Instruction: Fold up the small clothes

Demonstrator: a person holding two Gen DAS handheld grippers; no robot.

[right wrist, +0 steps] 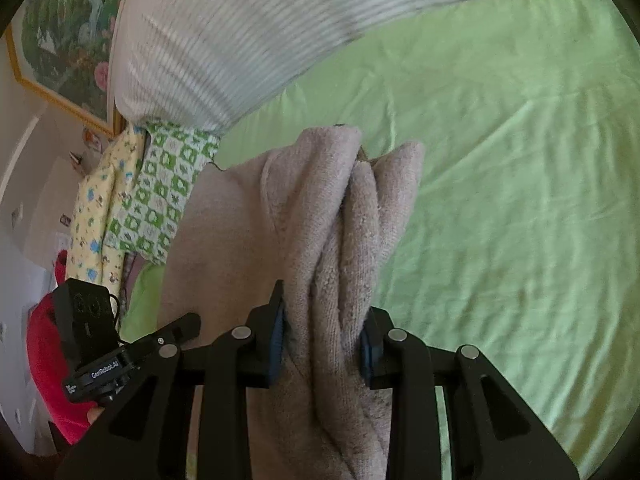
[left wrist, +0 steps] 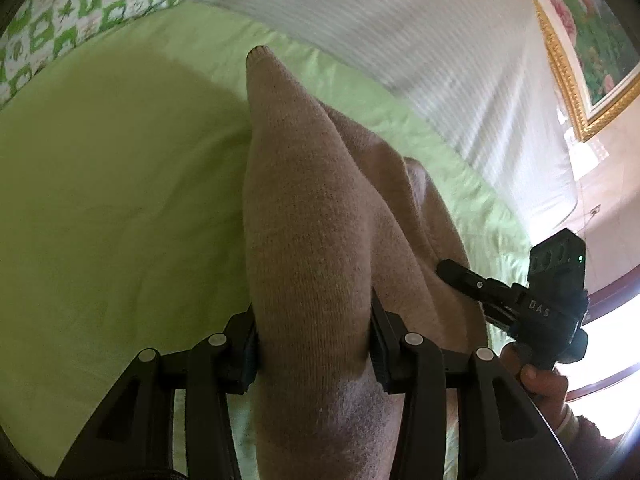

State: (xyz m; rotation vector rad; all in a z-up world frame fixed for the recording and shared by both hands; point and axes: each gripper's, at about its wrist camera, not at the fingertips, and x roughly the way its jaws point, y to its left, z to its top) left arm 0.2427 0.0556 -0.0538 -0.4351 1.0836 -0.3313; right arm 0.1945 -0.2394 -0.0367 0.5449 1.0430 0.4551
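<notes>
A beige knitted garment (left wrist: 304,240) is bunched between the two fingers of my left gripper (left wrist: 314,344), which is shut on it and holds it above the green bed sheet (left wrist: 100,200). My right gripper (right wrist: 324,344) is shut on another bunched part of the same garment (right wrist: 340,220). In the left wrist view the right gripper (left wrist: 532,300) shows at the right, close beside the cloth. In the right wrist view the left gripper (right wrist: 100,352) shows at the lower left. The garment hangs between both grippers; its full shape is hidden.
A white striped pillow (left wrist: 400,40) lies at the far side of the bed. A green-and-white patterned cloth (right wrist: 168,192) and a yellow printed cloth (right wrist: 100,208) lie beside it. A framed flower picture (left wrist: 592,40) hangs on the wall. Red fabric (right wrist: 52,380) is at the left.
</notes>
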